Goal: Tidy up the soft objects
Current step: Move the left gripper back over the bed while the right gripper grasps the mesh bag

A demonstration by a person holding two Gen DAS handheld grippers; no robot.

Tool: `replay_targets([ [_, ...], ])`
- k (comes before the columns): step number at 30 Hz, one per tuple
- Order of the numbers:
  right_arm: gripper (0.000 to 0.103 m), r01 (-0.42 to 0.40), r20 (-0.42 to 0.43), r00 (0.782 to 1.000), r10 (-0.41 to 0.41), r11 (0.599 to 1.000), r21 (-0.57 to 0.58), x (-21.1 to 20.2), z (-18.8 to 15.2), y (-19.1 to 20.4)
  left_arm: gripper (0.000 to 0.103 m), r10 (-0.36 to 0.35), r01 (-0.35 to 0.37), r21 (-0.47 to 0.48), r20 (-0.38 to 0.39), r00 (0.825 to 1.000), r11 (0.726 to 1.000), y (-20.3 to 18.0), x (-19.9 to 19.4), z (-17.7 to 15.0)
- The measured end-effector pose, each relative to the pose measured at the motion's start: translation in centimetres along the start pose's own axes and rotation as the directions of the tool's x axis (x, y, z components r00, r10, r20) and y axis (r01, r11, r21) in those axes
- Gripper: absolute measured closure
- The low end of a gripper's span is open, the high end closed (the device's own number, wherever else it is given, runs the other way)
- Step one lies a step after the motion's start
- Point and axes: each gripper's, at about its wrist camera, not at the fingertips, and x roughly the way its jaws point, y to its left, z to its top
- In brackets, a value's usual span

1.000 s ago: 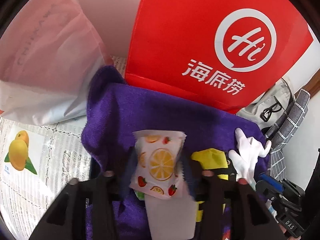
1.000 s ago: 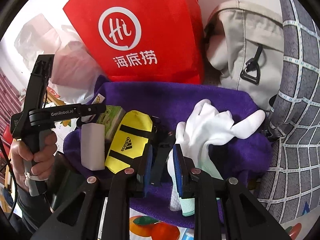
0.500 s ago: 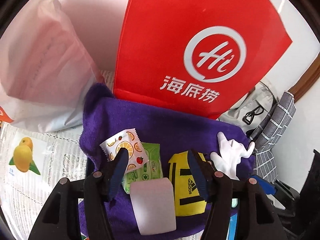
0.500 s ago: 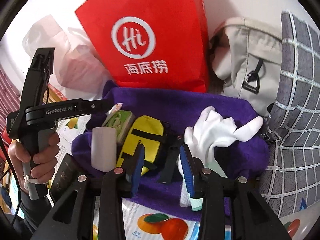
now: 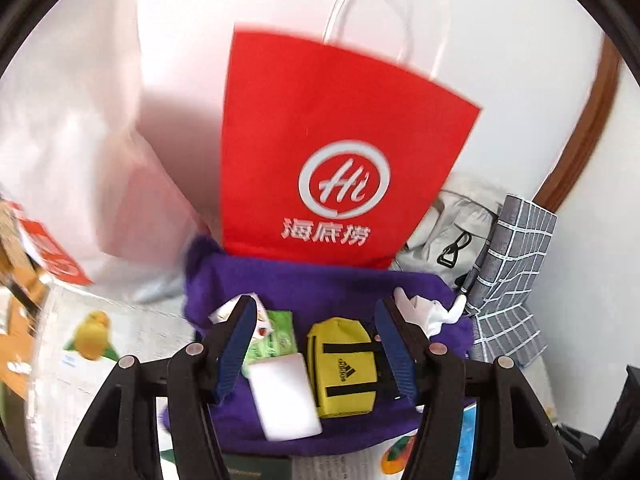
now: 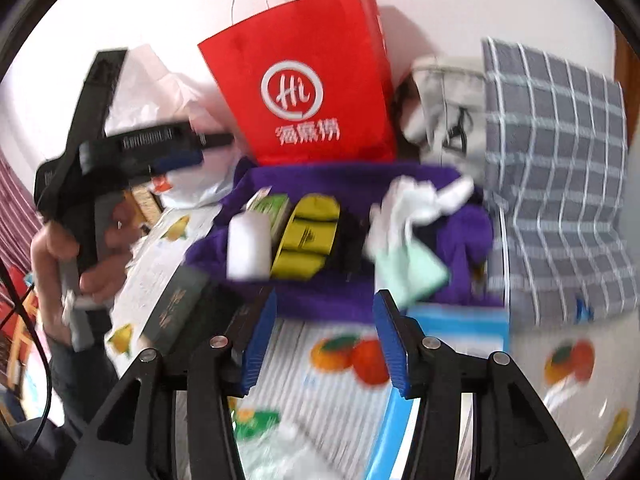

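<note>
White wall backs a fruit-print worktop [image 6: 344, 364] where a purple towel [image 5: 320, 292] carries a white sponge [image 5: 286, 396], yellow pouch [image 5: 340, 368], green wipes pack [image 5: 276, 336] and white gloves [image 6: 408, 208], mid-frame. Both the left gripper [image 5: 316, 348] and right gripper [image 6: 324, 340] are opening, empty. Gloves at the towel's right edge could slide off. What the red bag [image 5: 328, 152] contains is hidden.

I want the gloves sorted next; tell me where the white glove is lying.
The white glove lies on the purple towel at its right end in both views, right of the yellow pouch, in front of the grey bag.
</note>
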Motion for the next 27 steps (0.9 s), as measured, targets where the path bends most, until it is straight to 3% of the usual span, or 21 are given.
replay_targets([
  [4,0.047,-0.026,-0.067,0.997,0.024,0.999,-0.025,-0.5,-3.7,0.9,0.035,-0.012,0.012,0.007,-0.023,1.0,1.0,0.2,-1.9,-2.2],
  [8,0.046,-0.023,-0.091,0.996,0.017,0.997,-0.067,-0.7,-7.3,2.1,0.035,0.044,-0.044,0.013,-0.034,0.998,0.999,0.9,-4.0,-5.1],
  [14,0.026,-0.05,-0.089,0.995,0.035,0.983,-0.176,-0.2,-11.9,4.1,0.035,0.1,-0.096,0.047,-0.079,0.992,0.994,1.5,-7.6,-9.6],
  [23,0.017,-0.019,-0.081,0.997,-0.005,0.958,-0.286,2.1,-14.7,4.0,0.035,0.118,-0.12,-0.011,-0.111,0.987,0.993,2.9,-12.1,-17.1],
  [27,0.015,-0.062,-0.135,0.991,0.021,0.947,-0.314,4.0,-14.3,4.3,0.035,0.126,-0.134,-0.055,-0.12,0.985,0.989,3.6,-13.7,-19.6],
])
